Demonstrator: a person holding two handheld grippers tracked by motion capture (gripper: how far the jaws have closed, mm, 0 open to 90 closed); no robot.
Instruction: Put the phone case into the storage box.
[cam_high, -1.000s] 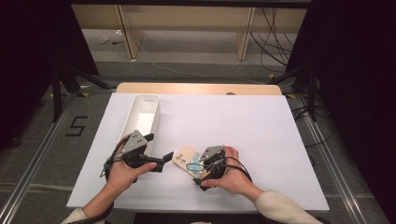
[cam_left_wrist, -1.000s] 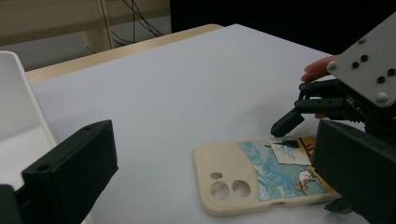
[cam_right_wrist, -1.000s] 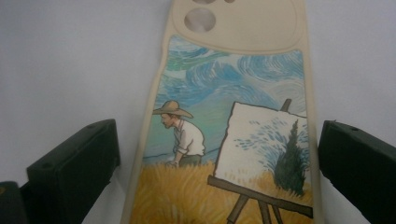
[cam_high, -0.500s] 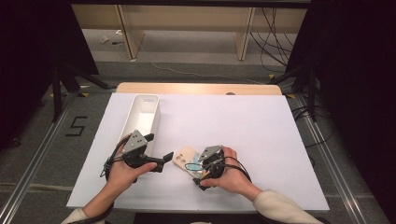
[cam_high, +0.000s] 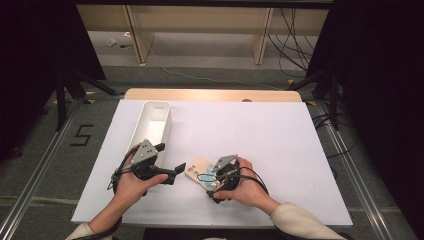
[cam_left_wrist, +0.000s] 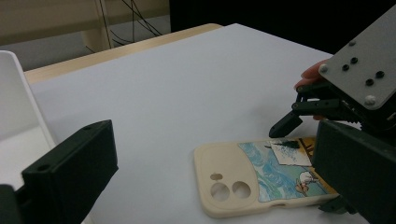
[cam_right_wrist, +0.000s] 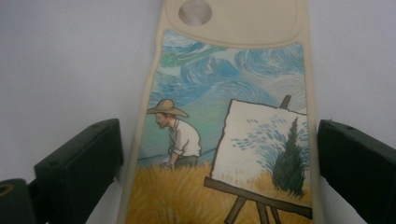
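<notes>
Between the right gripper's (cam_high: 214, 181) spread jaws lies the case (cam_right_wrist: 224, 140), flat on the table (cam_high: 280, 135), edges just inside each finger, ungripped. Left gripper (cam_high: 179, 168) open beside its camera end. Risk: thin flat edges; closing jaws may slide over or skid it.

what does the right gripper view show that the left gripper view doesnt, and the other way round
Right gripper view alone: the printed art up close, a painter in a straw hat beside a canvas on an easel.

Left gripper view alone: the white bin, the table's wooden far edge, and the right gripper with its grey plate.

Both: the beige phone case lying on the white table.
</notes>
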